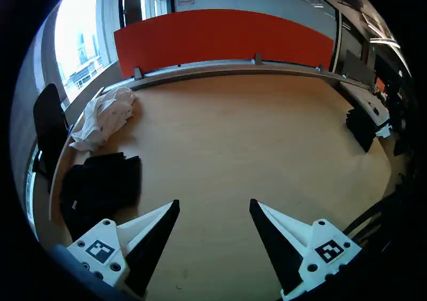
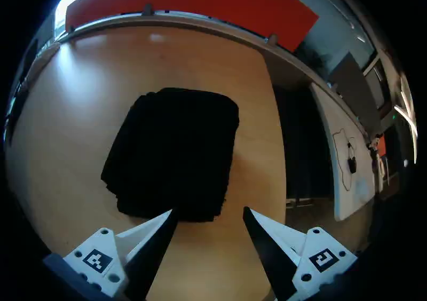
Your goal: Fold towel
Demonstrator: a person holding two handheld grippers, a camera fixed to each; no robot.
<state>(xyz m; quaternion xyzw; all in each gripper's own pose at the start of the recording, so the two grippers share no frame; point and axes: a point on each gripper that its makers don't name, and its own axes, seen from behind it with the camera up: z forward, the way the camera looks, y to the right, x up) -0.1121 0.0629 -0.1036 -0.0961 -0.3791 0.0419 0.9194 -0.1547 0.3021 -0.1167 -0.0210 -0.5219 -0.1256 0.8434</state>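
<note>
A folded black towel (image 2: pixel 173 151) lies flat on the wooden table (image 2: pixel 69 114) in the right gripper view, its near edge just ahead of my right gripper (image 2: pixel 208 215), which is open with nothing between its fingers. In the left gripper view my left gripper (image 1: pixel 213 207) is open over bare table (image 1: pixel 240 141). To its left lies a dark crumpled towel (image 1: pixel 101 186), and farther back a white crumpled towel (image 1: pixel 104 117). Another dark folded pile (image 1: pixel 363 127) sits at the table's far right edge.
A red divider panel (image 1: pixel 224 37) runs along the table's far edge. A black chair (image 1: pixel 48 122) stands at the left, by bright windows (image 1: pixel 80 45). Right of the table, a gap and a white desk (image 2: pixel 349 162) with small items.
</note>
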